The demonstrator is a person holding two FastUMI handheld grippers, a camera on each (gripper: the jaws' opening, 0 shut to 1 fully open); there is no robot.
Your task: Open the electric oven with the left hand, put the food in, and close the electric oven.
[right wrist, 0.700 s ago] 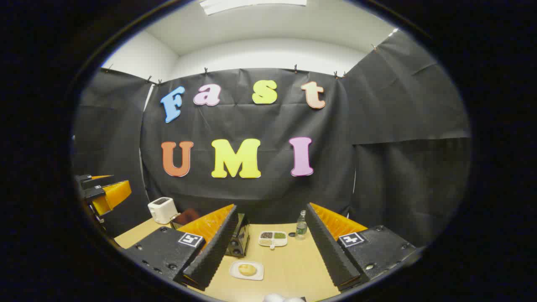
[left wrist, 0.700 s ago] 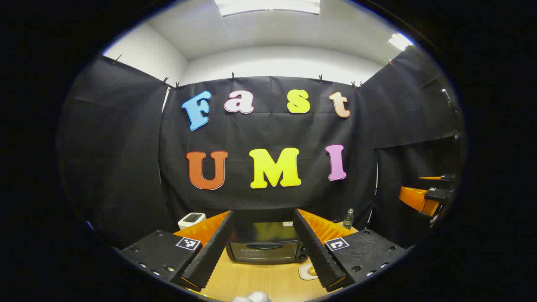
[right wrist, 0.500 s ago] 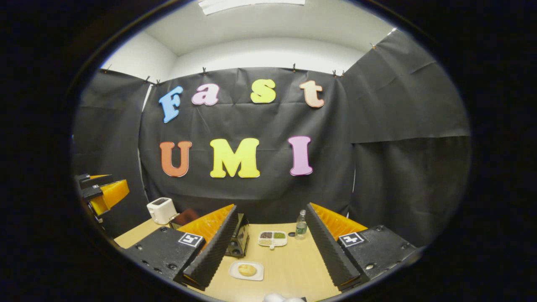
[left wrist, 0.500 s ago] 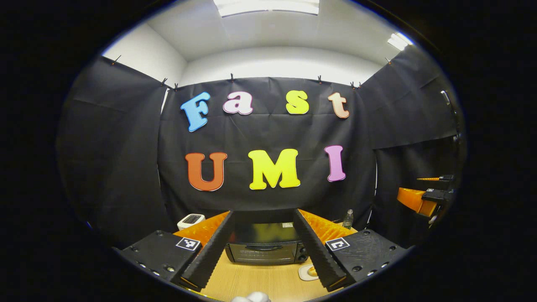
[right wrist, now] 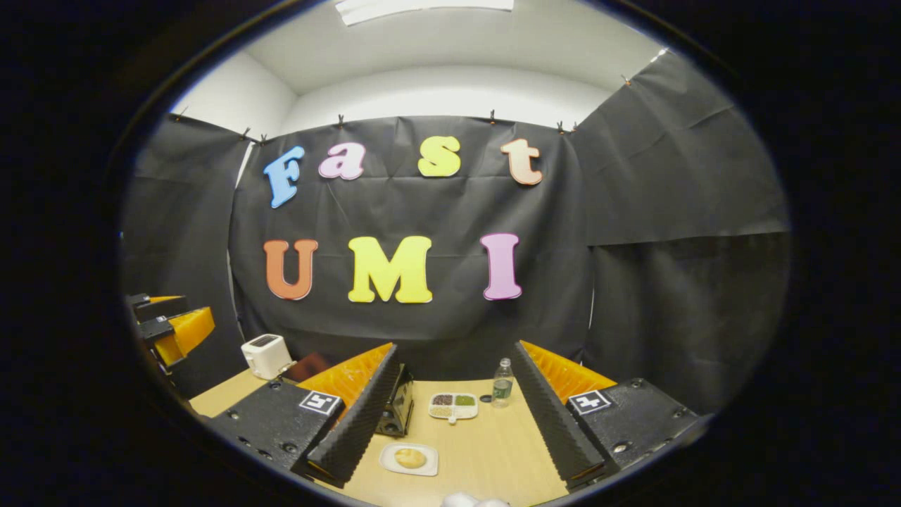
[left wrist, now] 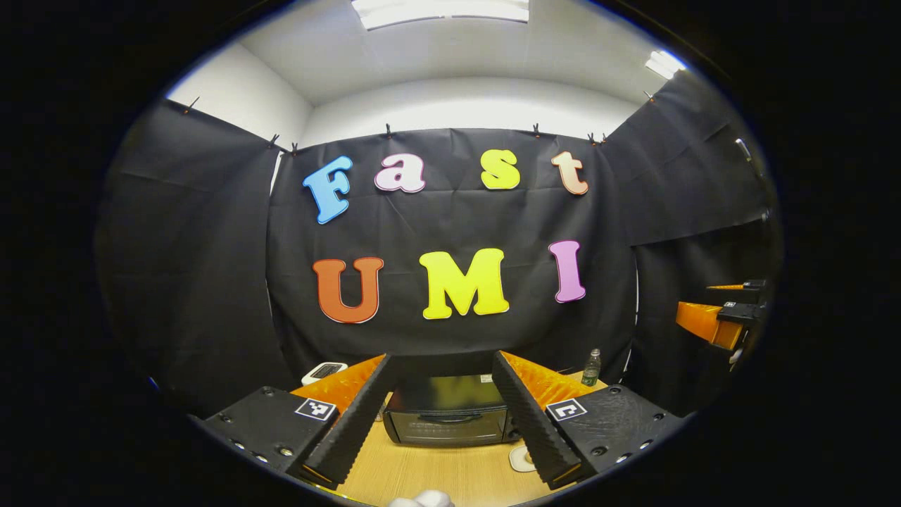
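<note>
A small black electric oven [left wrist: 448, 417] stands on the wooden table with its door closed, straight ahead between the fingers of my open left gripper [left wrist: 441, 412], still some way off. In the right gripper view one end of the oven [right wrist: 395, 408] shows behind that gripper's left finger. A round yellowish piece of food [right wrist: 410, 458] lies on a small white plate [right wrist: 425, 465] in front of my open right gripper [right wrist: 455, 415]. An edge of the plate [left wrist: 519, 459] peeks out beside the left gripper's right finger. Neither gripper holds anything.
A white toaster [right wrist: 265, 355] stands at the back left of the table [right wrist: 493, 451]. A divided white dish [right wrist: 453, 406] with several fillings and a small water bottle [right wrist: 502, 383] stand at the back. The other gripper [left wrist: 718, 320] hangs at the right edge of the left gripper view.
Both views have drifted slightly. The oven now sits a bit higher and more to the right between the left fingers; the plate has slid a little left and down in the right gripper view.
</note>
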